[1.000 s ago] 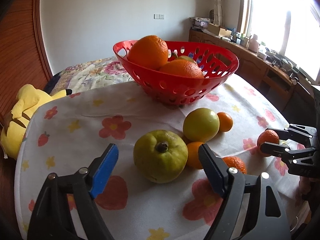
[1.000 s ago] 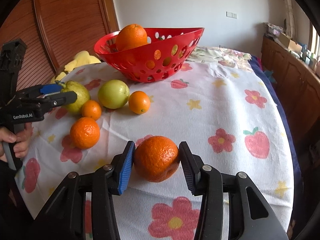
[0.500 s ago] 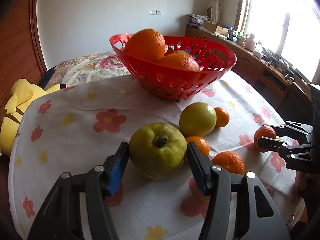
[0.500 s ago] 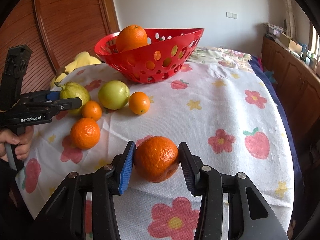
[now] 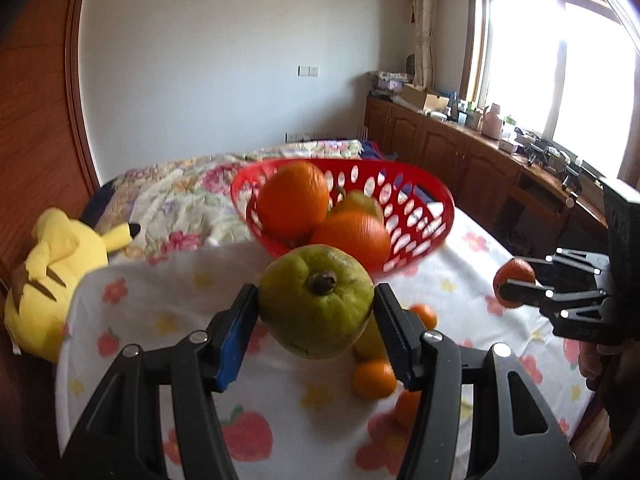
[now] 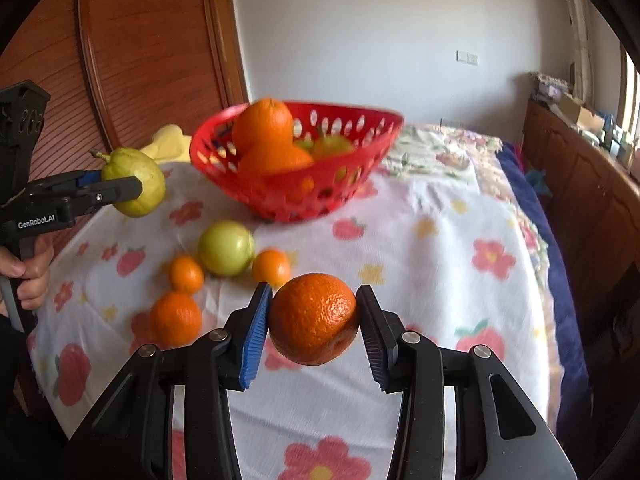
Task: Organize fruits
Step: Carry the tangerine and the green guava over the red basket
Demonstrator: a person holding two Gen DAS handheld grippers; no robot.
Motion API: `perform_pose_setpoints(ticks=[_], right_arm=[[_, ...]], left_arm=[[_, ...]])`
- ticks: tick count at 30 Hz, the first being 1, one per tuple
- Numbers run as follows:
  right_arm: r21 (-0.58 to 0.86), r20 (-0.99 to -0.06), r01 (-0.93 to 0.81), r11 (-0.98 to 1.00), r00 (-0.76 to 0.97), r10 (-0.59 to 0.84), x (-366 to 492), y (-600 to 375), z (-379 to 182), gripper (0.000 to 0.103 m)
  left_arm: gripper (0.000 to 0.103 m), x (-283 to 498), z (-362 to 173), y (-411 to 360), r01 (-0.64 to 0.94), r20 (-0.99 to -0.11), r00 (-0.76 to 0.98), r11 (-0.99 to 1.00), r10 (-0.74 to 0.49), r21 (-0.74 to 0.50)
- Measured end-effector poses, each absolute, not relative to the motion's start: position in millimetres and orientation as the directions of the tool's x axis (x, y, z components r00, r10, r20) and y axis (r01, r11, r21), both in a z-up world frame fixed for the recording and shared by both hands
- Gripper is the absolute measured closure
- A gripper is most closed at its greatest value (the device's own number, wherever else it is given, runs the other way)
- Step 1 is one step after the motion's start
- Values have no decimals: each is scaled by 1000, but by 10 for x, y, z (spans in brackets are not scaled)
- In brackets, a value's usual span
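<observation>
My left gripper (image 5: 316,316) is shut on a large green fruit (image 5: 316,306) and holds it in the air in front of the red basket (image 5: 420,216); it also shows in the right wrist view (image 6: 134,186). My right gripper (image 6: 314,322) is shut on an orange (image 6: 314,318), lifted above the table; it appears in the left wrist view (image 5: 514,284). The basket (image 6: 320,196) holds two big oranges (image 6: 262,122) and greenish fruit. A yellow-green round fruit (image 6: 226,248) and three small oranges (image 6: 176,318) lie on the floral tablecloth (image 6: 440,248).
A yellow plush toy (image 5: 56,276) lies at the table's left edge. A bed with a floral cover (image 5: 192,188) stands behind the table. Wooden cabinets (image 5: 460,152) with clutter run along the window wall at right.
Both grippers have risen from the table with their fruits. The left gripper closed on the green fruit and lifted it toward the basket. The right gripper lifted its orange.
</observation>
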State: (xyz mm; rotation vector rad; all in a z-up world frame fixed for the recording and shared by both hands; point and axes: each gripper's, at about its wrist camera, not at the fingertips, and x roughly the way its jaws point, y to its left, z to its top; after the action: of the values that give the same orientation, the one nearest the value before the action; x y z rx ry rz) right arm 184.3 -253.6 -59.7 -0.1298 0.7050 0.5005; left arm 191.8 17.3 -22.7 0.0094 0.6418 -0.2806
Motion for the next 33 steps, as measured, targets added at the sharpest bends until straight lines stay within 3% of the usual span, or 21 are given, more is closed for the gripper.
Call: perform_pose_setpoints(ticks=[11, 33], right_arm=[[-15, -561, -524, 851, 709, 427, 2448, -2302, -55, 60], [5, -590, -556, 831, 669, 452, 3016, -2038, -404, 59]], left_arm=[[46, 2376, -104, 119, 260, -572, 782, 964, -246, -59], [45, 2792, -355, -40, 289, -613, 747, 956, -257, -48]])
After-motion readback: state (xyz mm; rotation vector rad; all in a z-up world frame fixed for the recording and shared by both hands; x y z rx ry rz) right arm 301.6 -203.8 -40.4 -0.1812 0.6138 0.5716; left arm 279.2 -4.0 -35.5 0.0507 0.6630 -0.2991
